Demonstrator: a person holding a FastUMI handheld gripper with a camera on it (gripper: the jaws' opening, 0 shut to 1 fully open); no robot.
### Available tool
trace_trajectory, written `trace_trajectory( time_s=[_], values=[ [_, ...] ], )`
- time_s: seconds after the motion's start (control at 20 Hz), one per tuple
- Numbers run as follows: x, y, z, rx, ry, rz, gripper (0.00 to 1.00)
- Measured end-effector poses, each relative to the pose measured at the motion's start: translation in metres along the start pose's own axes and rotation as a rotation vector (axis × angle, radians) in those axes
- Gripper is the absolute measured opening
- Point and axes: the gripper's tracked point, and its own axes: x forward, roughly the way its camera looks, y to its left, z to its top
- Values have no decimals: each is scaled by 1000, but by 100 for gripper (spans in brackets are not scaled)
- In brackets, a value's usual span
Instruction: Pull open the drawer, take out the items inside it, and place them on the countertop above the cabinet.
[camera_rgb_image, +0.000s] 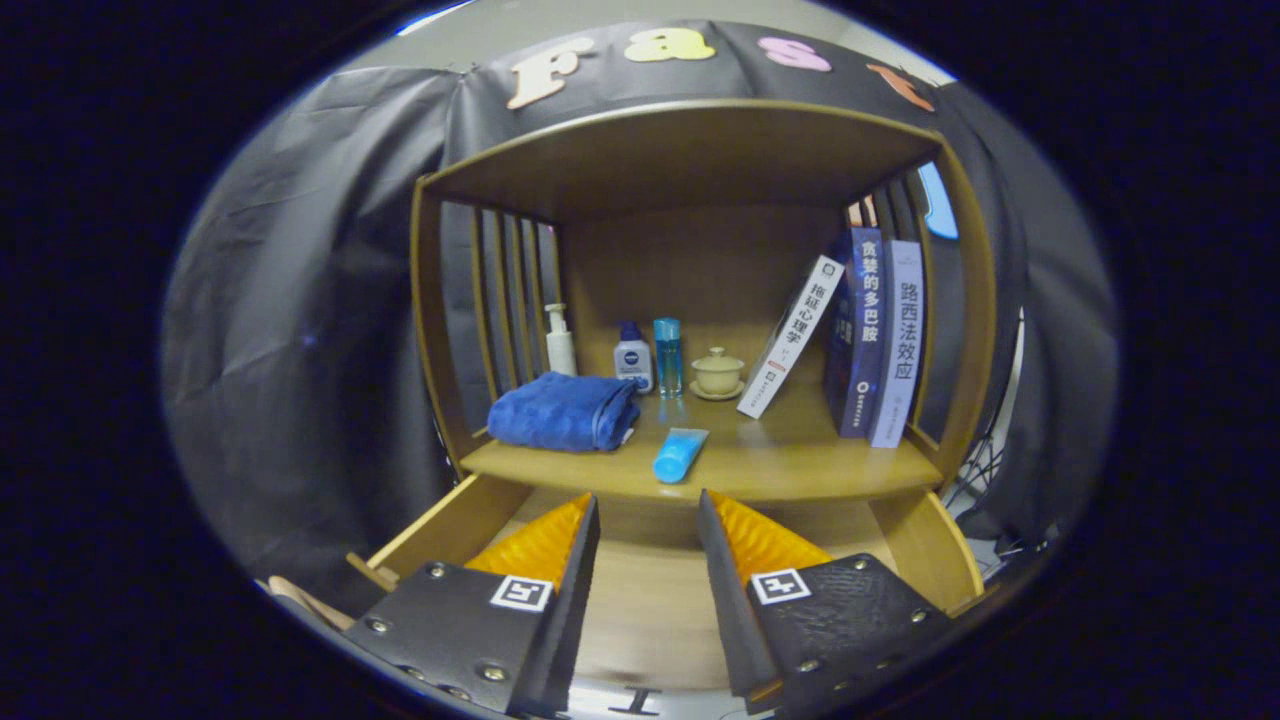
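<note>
The wooden drawer (445, 530) stands pulled open below the countertop (800, 465); its bare wooden floor shows between and under my fingers. My gripper (648, 505) is open above the drawer, holding nothing. On the countertop, just beyond the fingers, lies a light blue tube (679, 453). A folded blue towel (563, 411) rests to its left.
At the back of the shelf stand a white pump bottle (559, 342), a small white-and-blue bottle (633, 357), a clear blue bottle (668, 355) and a lidded cream cup on a saucer (717, 372). Several books (880, 340) lean at the right. A wooden top board (680, 150) hangs overhead.
</note>
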Motion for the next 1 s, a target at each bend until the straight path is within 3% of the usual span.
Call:
trace_trajectory(
  time_s=[0.25, 0.5, 0.7, 1.0],
  values=[
    [-63, 11, -22, -41, -112, -48, 58],
    [-93, 3, -56, -67, -178, -170, 85],
    [-94, 3, -77, -142, -204, -223, 100],
    [-65, 11, -109, -203, -125, -215, 100]
  ],
)
